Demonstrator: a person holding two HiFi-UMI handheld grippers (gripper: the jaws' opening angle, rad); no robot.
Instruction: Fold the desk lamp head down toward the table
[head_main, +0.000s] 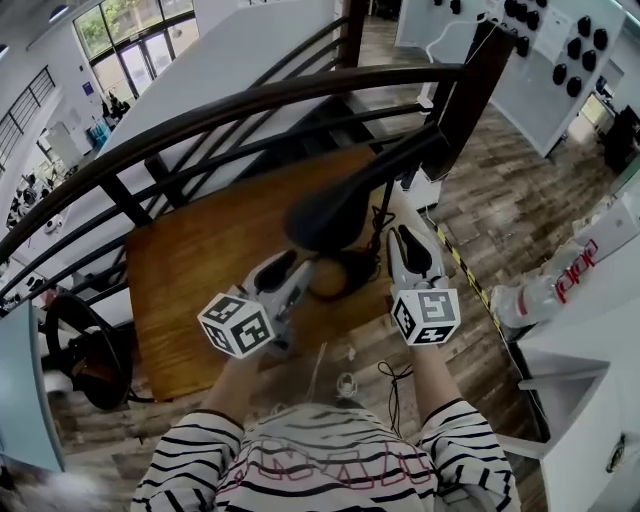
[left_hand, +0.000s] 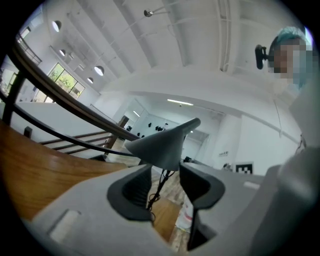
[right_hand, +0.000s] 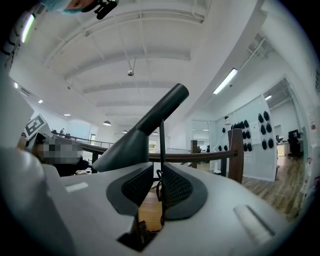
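Observation:
The desk lamp stands on the wooden table (head_main: 190, 270). Its black head (head_main: 325, 215) tilts up on a thick neck that reaches to the upper right, over a dark ring base (head_main: 352, 268). My left gripper (head_main: 290, 268) points level at the lamp from the left. In the left gripper view its jaws (left_hand: 165, 175) stand wide open, with the head (left_hand: 160, 147) beyond them untouched. My right gripper (head_main: 405, 237) is at the lamp's right side. Its jaws (right_hand: 158, 175) are narrow around the thin upright stem (right_hand: 161, 145), and a gap shows on the stem's left side. The head (right_hand: 127, 147) rises above.
A dark curved railing (head_main: 250, 105) runs along the table's far side. A black cord (head_main: 380, 225) hangs by the lamp and trails onto the floor (head_main: 395, 380). A white counter with a bottle (head_main: 545, 290) stands to the right. A dark object (head_main: 85, 360) sits at the lower left.

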